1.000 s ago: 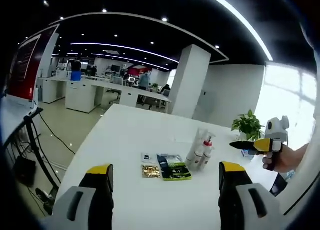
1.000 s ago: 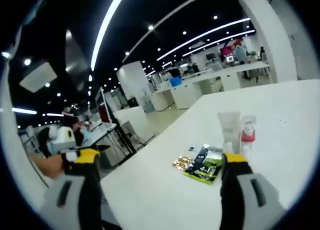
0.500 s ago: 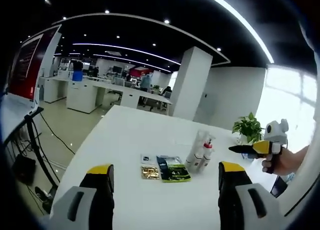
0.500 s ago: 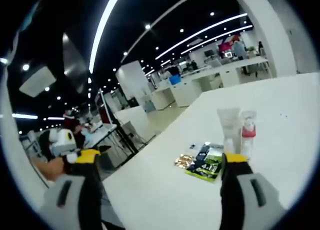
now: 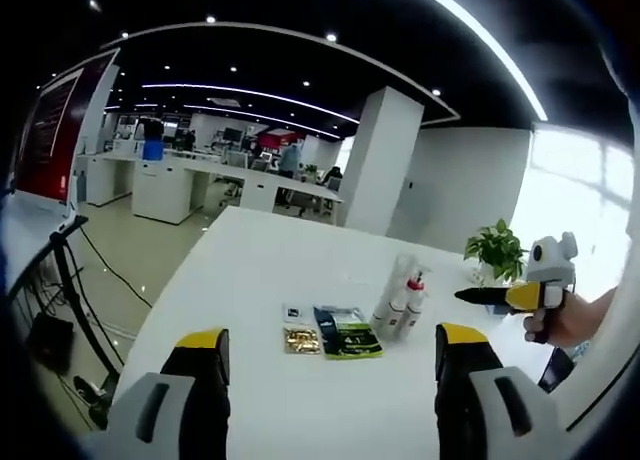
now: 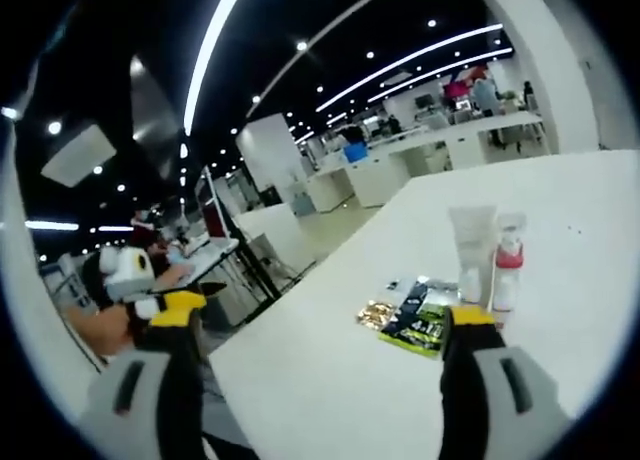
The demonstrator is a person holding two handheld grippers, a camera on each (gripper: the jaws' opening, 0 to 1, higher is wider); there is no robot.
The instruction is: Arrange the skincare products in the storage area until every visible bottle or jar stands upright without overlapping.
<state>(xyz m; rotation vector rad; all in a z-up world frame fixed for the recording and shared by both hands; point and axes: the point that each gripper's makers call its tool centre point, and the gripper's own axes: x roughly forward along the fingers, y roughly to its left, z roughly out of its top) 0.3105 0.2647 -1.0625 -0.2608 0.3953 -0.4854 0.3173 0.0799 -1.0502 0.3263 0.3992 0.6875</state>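
**Both grippers hang back, bottles standing close together**

Little has moved since a second ago: both views have drifted slightly, and in the left gripper view the right gripper [image 5: 470, 296] has edged a touch lower beside the plant, while the things on the worktop lie as they did.

Left gripper [image 5: 320, 345]: jaws spread wide, nothing between them, raised above the near part of the worktop [image 5: 260, 270]. Right gripper [image 6: 318, 325]: jaws likewise wide apart and empty.

Ahead of the left jaws, well apart from them, a white tube [image 5: 394, 285] and a spray bottle with a red collar [image 5: 411, 300] stand upright, touching or nearly so. Just to their left lie a dark green sachet [image 5: 347, 332], a small gold packet [image 5: 299, 341] and a small white card [image 5: 295, 315], all flat. In the right gripper view the tube [image 6: 468, 255] and spray bottle [image 6: 507, 265] rise just beyond the right jaw tip, the sachet [image 6: 420, 325] between the jaws farther out.

Risk, as I judge it: the tall, narrow bottles stand so close that a wide jaw closing on one could knock over its neighbour. The sachet may slide under a pinch.

Hard to tell: whether a third bottle stands in the cluster, whether the sachet overlaps the gold packet, and all label print. No storage area boundary can be made out.
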